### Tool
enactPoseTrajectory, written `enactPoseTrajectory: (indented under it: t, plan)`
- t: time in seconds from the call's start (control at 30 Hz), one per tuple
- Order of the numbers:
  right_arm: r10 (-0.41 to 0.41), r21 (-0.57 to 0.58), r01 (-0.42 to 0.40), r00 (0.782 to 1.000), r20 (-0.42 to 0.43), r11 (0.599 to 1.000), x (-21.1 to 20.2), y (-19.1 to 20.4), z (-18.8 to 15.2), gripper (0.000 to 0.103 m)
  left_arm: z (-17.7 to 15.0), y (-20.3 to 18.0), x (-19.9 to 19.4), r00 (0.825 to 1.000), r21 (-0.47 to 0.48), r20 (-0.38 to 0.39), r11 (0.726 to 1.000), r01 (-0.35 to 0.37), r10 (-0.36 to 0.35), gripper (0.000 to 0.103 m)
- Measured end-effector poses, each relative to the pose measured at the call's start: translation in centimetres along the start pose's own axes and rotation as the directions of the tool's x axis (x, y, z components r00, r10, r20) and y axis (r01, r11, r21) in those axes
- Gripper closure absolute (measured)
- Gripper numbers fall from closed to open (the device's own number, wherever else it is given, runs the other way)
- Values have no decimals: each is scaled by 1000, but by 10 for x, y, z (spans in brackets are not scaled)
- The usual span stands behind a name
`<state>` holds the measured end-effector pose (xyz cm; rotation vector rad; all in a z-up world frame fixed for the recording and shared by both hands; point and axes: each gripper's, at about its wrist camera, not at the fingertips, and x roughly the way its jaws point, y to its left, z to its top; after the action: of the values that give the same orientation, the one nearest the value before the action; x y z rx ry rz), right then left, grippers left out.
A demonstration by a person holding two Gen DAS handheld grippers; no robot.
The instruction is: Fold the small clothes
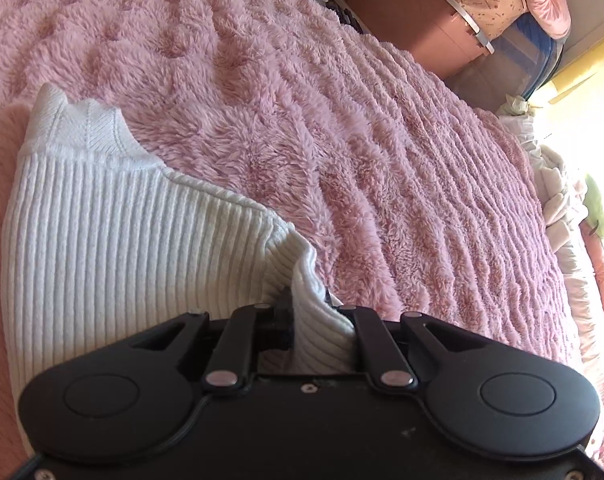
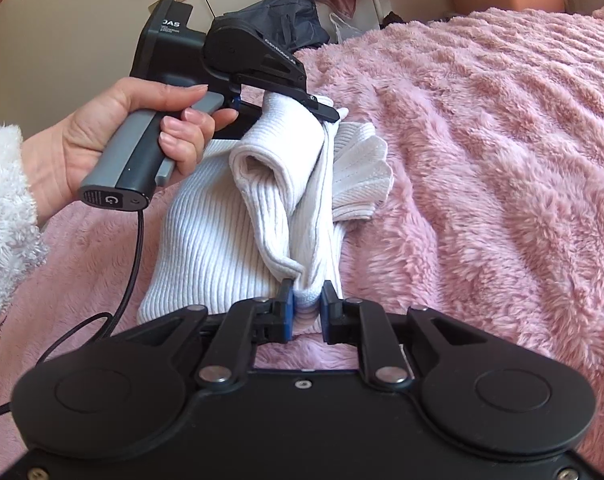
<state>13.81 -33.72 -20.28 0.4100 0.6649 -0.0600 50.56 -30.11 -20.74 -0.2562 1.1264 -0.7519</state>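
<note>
On the fluffy pink blanket (image 2: 482, 140) lies the white ribbed knit garment (image 2: 206, 240), with one part lifted between your two tools. Your right gripper (image 2: 307, 304) is pinching a gathered edge of it between the blue pads (image 2: 288, 312). Your left gripper (image 2: 326, 114), held by your left hand (image 2: 114, 136), is closed on the upper fold. Carry both ends across at the same height and keep the cloth lightly stretched, so the lifted part lands straight on the flat part. Release only when the edges meet, I think.
</note>
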Motion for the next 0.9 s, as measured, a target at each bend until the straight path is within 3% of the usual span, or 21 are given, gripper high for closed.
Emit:
enactPoseTrajectory:
  t: [0.13,0.23,0.4,0.53,0.6,0.77,0.9]
  plan:
    - [-23,-11,23,1000,-2,1000,0,-2,1,78,3,-20,-2,999,62,31,997,-40,38,86]
    - [-25,-6,25,1000,-8,1000,-2,-4,3,77,7,-33,-5,997,95,53,994,-61,56,83]
    - [-40,-6,39,999,-18,999,-7,-4,8,76,10,-46,-22,996,122,93,992,-21,9,81]
    - [-67,1,67,998,-9,998,-13,-4,8,76,7,-52,-51,981,105,167,991,81,-98,79]
    - [-60,9,60,998,2,998,-19,-5,10,76,4,-57,-64,978,119,175,988,97,-117,78]
    - [-45,11,45,998,52,999,-33,-18,28,76,-33,-61,-96,982,193,172,980,50,-84,78]
    - [24,77,-30,996,82,997,-34,-40,52,75,-77,-45,-122,980,201,194,980,2,-42,77]
